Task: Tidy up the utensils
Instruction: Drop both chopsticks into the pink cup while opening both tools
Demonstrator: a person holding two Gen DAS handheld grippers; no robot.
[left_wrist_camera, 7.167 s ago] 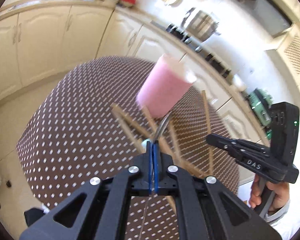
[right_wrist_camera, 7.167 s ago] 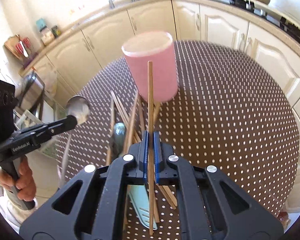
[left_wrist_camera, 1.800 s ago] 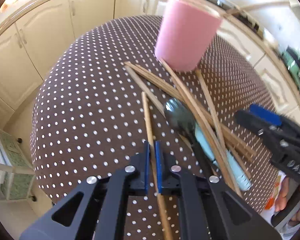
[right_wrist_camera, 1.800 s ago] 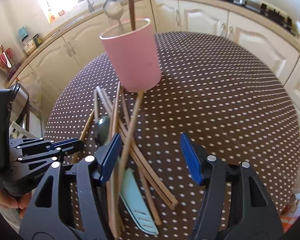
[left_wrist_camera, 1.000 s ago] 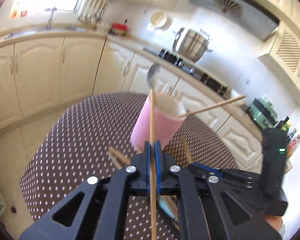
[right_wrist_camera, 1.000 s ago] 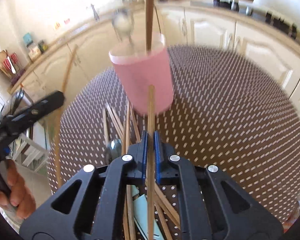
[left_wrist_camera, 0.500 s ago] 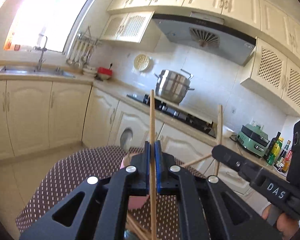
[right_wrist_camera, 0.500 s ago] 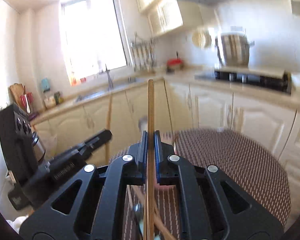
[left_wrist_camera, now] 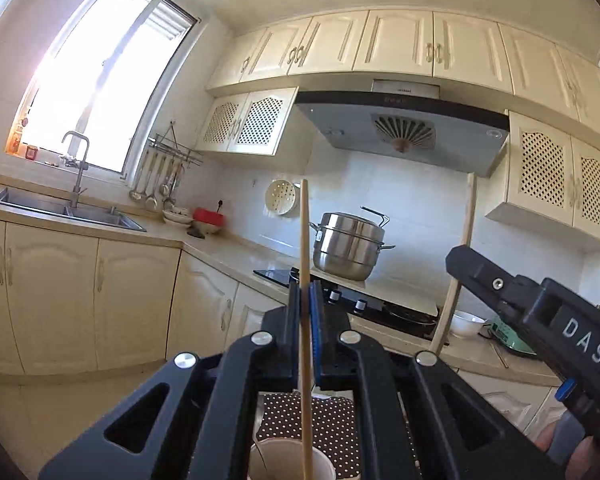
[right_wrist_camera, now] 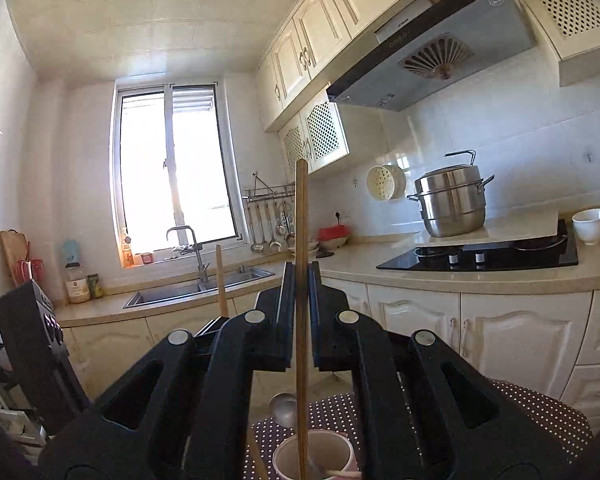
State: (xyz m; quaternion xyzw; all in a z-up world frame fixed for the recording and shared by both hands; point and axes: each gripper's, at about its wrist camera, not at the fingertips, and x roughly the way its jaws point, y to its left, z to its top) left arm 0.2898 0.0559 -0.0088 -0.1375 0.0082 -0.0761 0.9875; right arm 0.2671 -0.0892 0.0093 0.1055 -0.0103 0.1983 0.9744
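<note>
My left gripper (left_wrist_camera: 306,292) is shut on a wooden chopstick (left_wrist_camera: 305,240) held upright, its lower end over the mouth of the pink cup (left_wrist_camera: 278,454) below. My right gripper (right_wrist_camera: 299,276) is shut on another wooden chopstick (right_wrist_camera: 301,220), also upright, reaching down into the pink cup (right_wrist_camera: 332,450), which holds a metal spoon (right_wrist_camera: 283,405). The right gripper (left_wrist_camera: 540,316) and its chopstick (left_wrist_camera: 460,264) show at the right of the left wrist view. The left gripper (right_wrist_camera: 40,344) and its chopstick (right_wrist_camera: 220,280) show at the left of the right wrist view.
The cup stands on a brown dotted table (right_wrist_camera: 540,408). Behind are cream cabinets (left_wrist_camera: 100,300), a sink (left_wrist_camera: 60,208), a steel pot (left_wrist_camera: 350,248) on a black hob (right_wrist_camera: 480,256), and a white bowl (right_wrist_camera: 590,226).
Both grippers have tilted up, so the views now show the kitchen wall and ceiling. The cup has dropped to the bottom edge of both views. Both chopsticks stay gripped.
</note>
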